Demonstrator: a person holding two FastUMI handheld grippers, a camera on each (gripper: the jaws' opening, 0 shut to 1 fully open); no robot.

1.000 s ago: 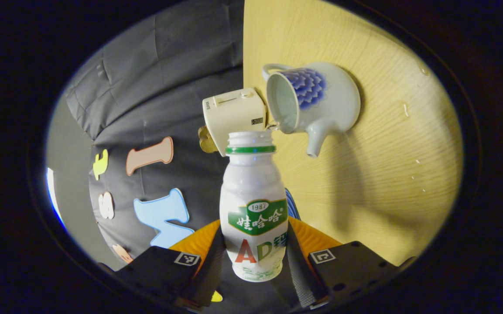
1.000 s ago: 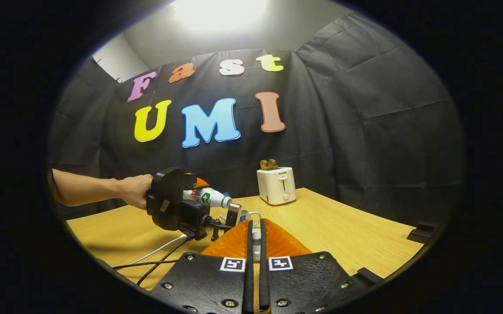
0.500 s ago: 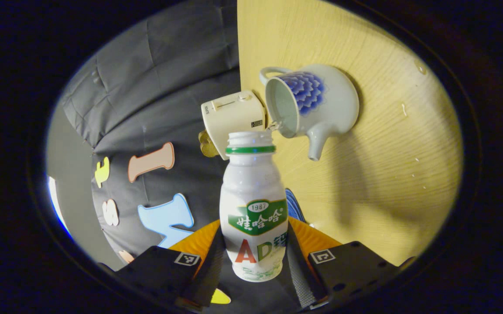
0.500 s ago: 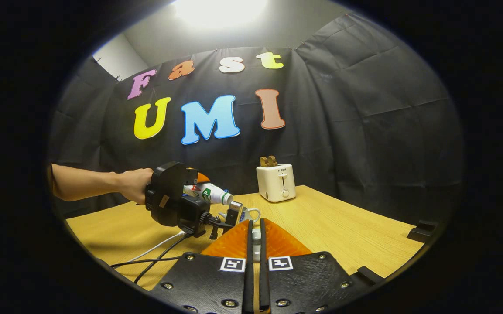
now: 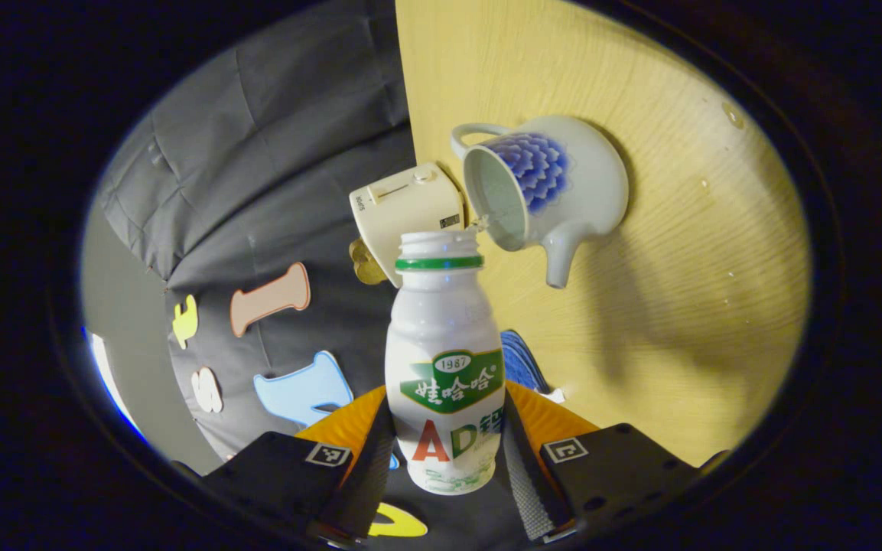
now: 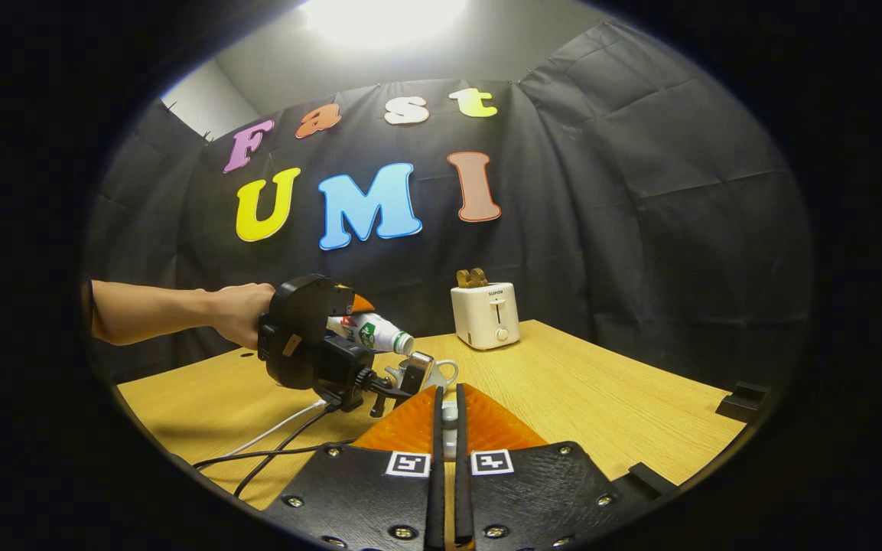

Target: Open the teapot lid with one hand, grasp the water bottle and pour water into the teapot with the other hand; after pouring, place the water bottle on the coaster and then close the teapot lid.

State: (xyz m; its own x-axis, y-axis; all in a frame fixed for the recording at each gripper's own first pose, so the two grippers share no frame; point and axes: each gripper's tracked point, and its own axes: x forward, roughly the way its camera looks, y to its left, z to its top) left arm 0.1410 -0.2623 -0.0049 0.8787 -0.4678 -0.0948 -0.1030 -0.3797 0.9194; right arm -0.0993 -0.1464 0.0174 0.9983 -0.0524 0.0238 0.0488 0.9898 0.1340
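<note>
A light wood-grain bench (image 6: 601,398) is carrying everything here. A cream toaster (image 6: 485,315) is standing at its far edge against the black cloth, and a white teapot (image 5: 555,184) with a blue flower is sitting nearer, its mouth uncovered. White and black cables (image 6: 272,444) are trailing across the near left part.

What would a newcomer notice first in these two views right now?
In the left gripper view, the water bottle gripped between the left gripper's fingers, its open mouth tipped toward the lidless teapot on the table. Behind it stands the toaster, at the table's far edge.
</note>
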